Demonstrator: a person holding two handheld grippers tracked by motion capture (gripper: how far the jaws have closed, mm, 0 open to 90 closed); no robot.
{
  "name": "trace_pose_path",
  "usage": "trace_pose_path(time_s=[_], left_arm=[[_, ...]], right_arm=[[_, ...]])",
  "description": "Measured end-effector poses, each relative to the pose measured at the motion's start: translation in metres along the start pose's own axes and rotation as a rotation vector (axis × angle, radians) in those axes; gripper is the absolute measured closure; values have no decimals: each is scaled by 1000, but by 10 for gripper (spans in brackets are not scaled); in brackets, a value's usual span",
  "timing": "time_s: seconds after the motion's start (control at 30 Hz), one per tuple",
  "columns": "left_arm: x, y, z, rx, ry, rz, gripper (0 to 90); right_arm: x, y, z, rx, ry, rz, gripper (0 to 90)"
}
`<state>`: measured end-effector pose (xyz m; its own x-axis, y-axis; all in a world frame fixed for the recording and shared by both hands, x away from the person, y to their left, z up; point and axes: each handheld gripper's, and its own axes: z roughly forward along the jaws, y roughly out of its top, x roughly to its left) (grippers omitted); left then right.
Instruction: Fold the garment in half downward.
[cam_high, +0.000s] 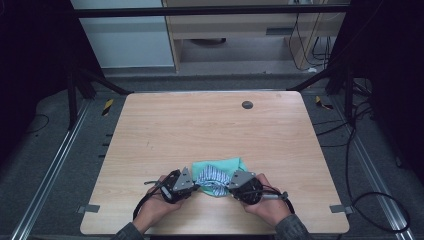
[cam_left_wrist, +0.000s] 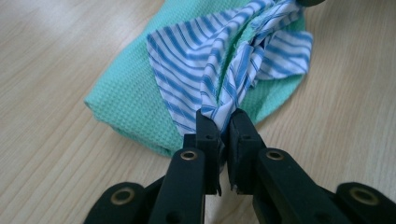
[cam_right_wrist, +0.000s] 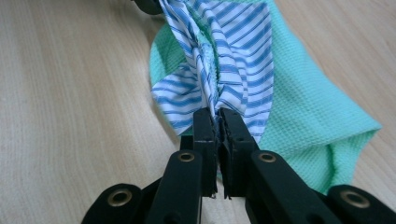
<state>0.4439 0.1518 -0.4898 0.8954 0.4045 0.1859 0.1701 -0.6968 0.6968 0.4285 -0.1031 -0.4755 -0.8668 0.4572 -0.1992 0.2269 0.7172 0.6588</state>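
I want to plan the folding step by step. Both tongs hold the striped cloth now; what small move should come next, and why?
Probably lift both tongs a little and draw them apart. The left tongs and the right tongs are each shut on a bunched end of the striped cloth, which lies crumpled on the green cloth. Spreading it would flatten the creases.

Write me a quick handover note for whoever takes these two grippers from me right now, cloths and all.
Left gripper: shut on one end of the striped cloth.
Right gripper: shut on its other end, so the cloth is bunched and stretched between them.
Green cloth: folded, lying on the table near the front edge, under the striped one.
Done: both ends gripped.
Left: probably spread or fold the striped cloth; green one untouched.
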Motion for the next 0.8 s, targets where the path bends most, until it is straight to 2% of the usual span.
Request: trace_pose_path(time_s=[0.17, 0.37, 0.53, 0.67, 0.7, 0.8], left_arm=[[-3, -2, 1, 24, 2, 40, 853], [-2, -4, 1, 40, -7, 44, 859], [-5, -4, 3, 48, 9, 64, 860], [-5, -4, 0, 49, -5, 47, 848], [-6, -5, -2, 39, 10, 36, 826], [-6, -8, -12, 1, 29, -19, 600]], right_arm=[[4, -3, 1, 15, 12, -25, 865], [5, -5, 1, 28, 25, -39, 867], [5, -6, 2, 35, 28, -41, 868], [7, -8, 3, 29, 30, -26, 846], [7, -8, 2, 25, 37, -15, 812], [9, -12, -4, -3, 32, 14, 637]])
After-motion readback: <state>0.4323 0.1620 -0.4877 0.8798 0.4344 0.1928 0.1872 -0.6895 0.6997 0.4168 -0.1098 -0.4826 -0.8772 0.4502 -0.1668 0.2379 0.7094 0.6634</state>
